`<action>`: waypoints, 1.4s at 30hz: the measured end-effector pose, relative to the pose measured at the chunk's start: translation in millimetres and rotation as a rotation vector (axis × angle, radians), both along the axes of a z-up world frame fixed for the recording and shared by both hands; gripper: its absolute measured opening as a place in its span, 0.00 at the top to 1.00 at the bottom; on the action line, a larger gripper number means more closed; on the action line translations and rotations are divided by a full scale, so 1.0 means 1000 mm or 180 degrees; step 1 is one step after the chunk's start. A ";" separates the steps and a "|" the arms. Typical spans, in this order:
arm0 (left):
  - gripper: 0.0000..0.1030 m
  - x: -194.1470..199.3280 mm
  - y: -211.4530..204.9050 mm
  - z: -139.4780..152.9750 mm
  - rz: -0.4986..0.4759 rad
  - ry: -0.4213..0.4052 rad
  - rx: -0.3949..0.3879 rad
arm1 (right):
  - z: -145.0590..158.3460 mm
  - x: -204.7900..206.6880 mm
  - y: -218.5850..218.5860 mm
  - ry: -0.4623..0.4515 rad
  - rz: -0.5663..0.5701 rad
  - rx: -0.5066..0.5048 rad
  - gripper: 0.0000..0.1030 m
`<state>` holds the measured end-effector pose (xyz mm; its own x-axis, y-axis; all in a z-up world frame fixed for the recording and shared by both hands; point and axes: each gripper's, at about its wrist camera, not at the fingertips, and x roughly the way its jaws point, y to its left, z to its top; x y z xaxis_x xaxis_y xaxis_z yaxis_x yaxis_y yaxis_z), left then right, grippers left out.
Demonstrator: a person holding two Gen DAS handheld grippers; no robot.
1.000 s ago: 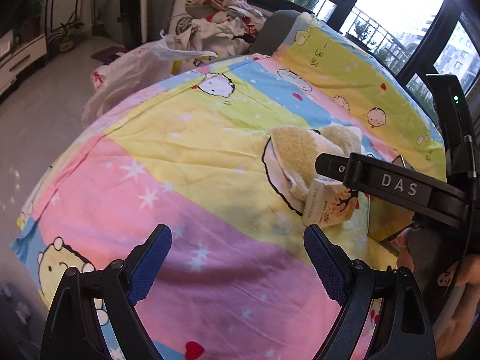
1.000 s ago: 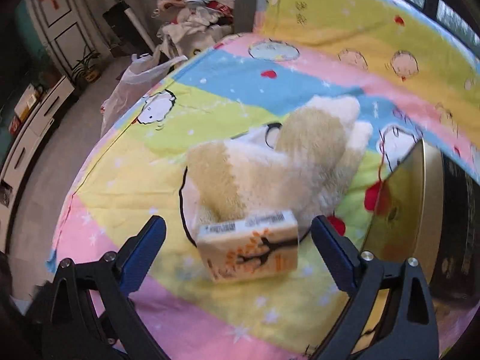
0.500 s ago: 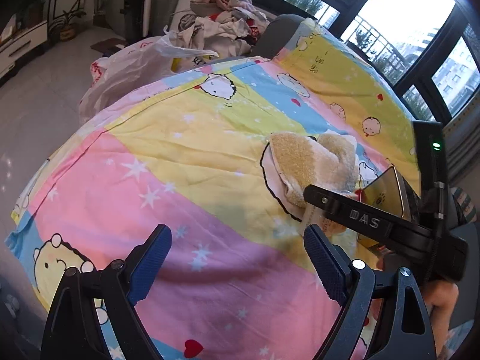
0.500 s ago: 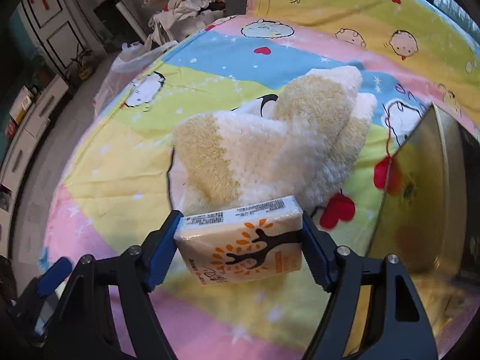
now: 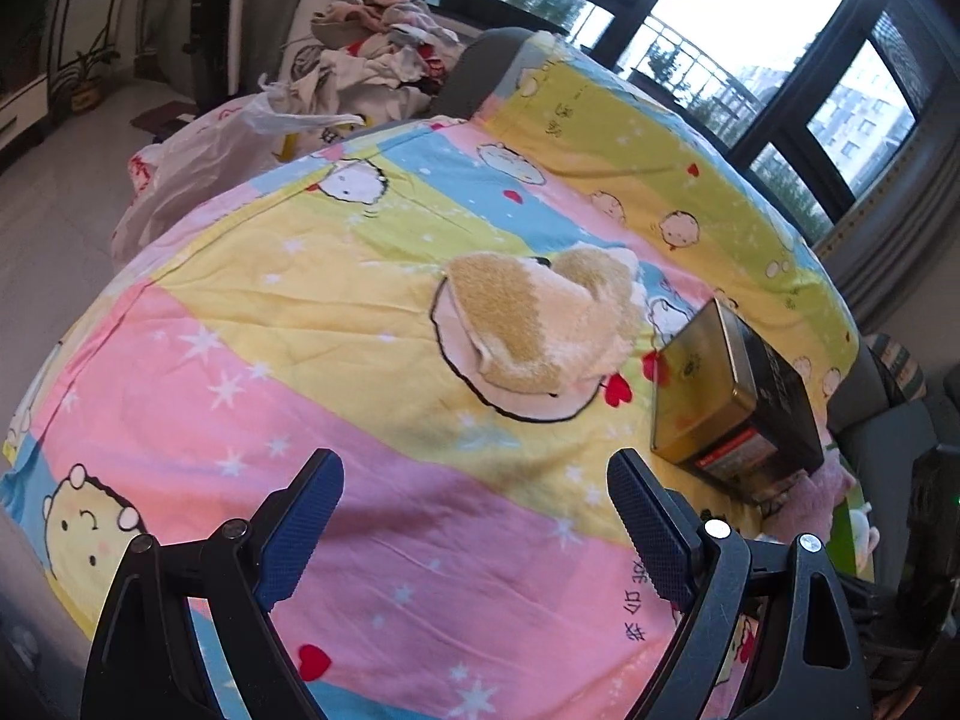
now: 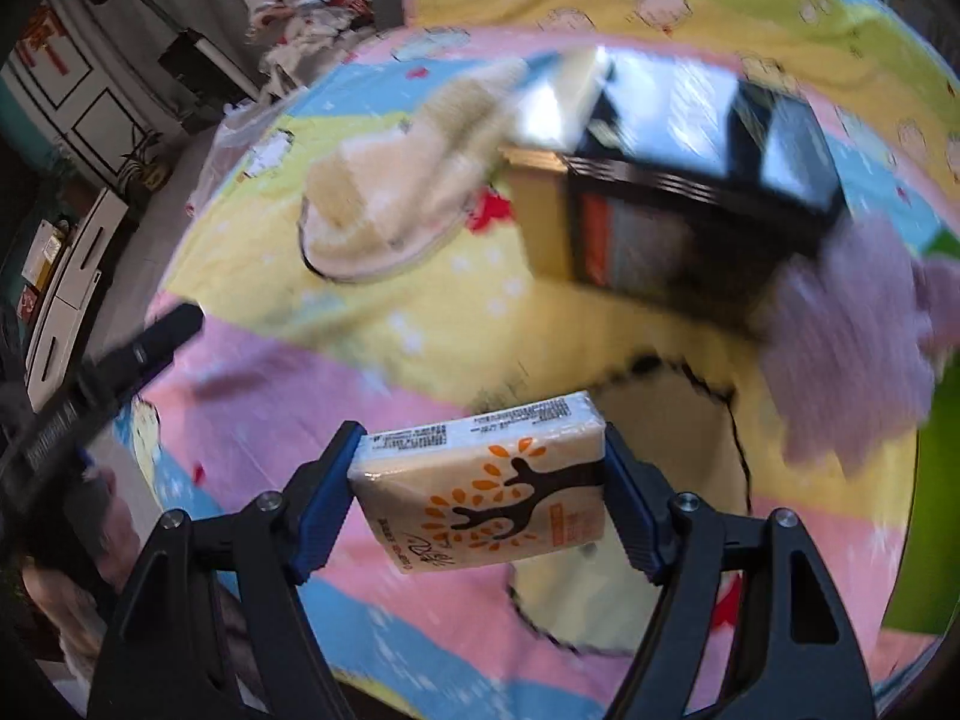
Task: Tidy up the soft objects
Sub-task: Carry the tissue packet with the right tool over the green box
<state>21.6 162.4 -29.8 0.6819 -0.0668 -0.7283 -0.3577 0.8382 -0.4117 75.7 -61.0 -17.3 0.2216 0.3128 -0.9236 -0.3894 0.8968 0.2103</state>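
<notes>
My right gripper (image 6: 480, 504) is shut on a tissue pack (image 6: 489, 480) printed with an orange and black tree, held in the air above the cartoon bedsheet (image 6: 432, 324). A fluffy cream slipper (image 5: 540, 324) lies in the middle of the bed, also visible in the right wrist view as the slipper (image 6: 396, 180). Beside it stands a gold and black tin box (image 5: 726, 396), blurred in the right wrist view as the box (image 6: 678, 192). A pink fuzzy soft item (image 6: 852, 348) lies next to the box. My left gripper (image 5: 474, 528) is open over the pink stripe, with nothing between its fingers.
A white plastic bag (image 5: 198, 162) and a heap of clothes (image 5: 384, 48) sit beyond the far end of the bed. Large windows (image 5: 750, 42) run along the right. The left gripper's body (image 6: 90, 378) shows at the left of the right wrist view. Tiled floor (image 5: 48, 222) lies to the left.
My right gripper closed on the tissue pack beside the slipper, lifted it and carried it away toward the box side. It has left the left wrist view. My left gripper stayed open.
</notes>
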 end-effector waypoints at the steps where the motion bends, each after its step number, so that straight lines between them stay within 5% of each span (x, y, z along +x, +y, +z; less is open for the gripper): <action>1: 0.13 0.001 -0.004 0.000 -0.0040 -0.0002 -0.0002 | -0.006 0.000 -0.008 0.0086 -0.0043 -0.0020 0.27; 7: 0.13 0.005 -0.033 -0.001 -0.0315 0.0000 -0.0041 | -0.030 0.005 -0.033 0.0257 -0.0343 0.0049 0.20; 15: 0.13 0.011 -0.074 -0.006 -0.0835 0.0031 -0.0222 | -0.017 0.004 -0.065 0.0057 -0.0587 0.0517 0.17; 22: 0.21 0.021 -0.127 -0.023 -0.1425 0.0213 -0.0297 | -0.026 0.005 -0.087 0.0125 -0.0739 0.0745 0.51; 28: 0.53 0.025 -0.155 -0.039 -0.1697 0.0329 -0.0360 | -0.035 0.005 -0.080 0.0230 -0.0626 0.0845 0.60; 36: 0.57 0.020 -0.167 -0.026 -0.1721 0.0061 -0.0195 | -0.026 0.003 -0.086 0.0107 -0.0606 0.0893 0.62; 42: 0.57 0.022 -0.204 0.010 -0.1877 -0.0326 0.0029 | 0.014 -0.006 -0.115 -0.0372 -0.0749 0.0870 0.62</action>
